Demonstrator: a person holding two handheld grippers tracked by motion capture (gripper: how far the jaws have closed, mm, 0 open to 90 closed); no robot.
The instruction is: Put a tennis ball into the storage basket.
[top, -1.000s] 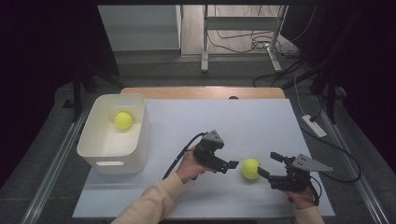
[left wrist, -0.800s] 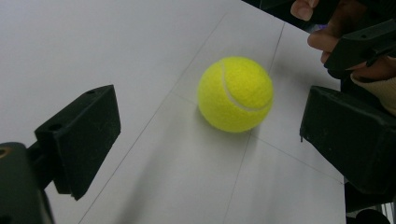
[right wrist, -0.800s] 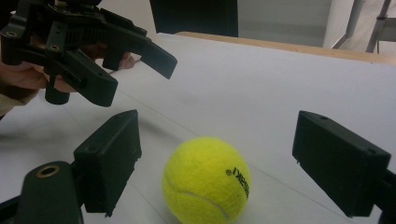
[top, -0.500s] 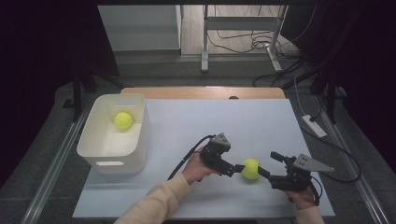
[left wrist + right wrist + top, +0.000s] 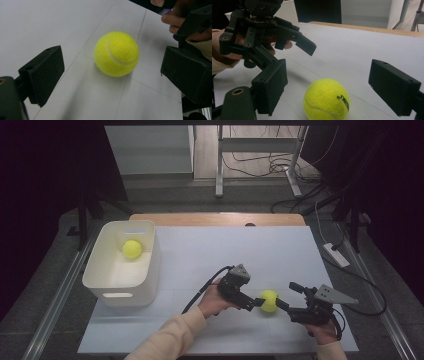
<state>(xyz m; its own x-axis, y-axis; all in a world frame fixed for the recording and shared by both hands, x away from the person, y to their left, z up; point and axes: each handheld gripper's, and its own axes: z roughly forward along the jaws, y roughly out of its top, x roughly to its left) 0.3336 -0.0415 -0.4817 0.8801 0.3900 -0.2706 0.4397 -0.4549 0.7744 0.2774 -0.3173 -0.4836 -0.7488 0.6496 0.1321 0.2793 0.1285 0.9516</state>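
Tennis ball (image 5: 268,300) sits right between my left gripper (image 5: 254,303) and right gripper (image 5: 284,296), both wide open, left one slightly closer.

In the high view's lower centre, the yellow felt tennis ball (image 5: 268,300) sits hemmed between the left gripper (image 5: 252,302) and right gripper (image 5: 286,296), seemingly untouched. The white table sheet (image 5: 240,250) lies open above; the white plastic bin (image 5: 121,262) blocks the left.
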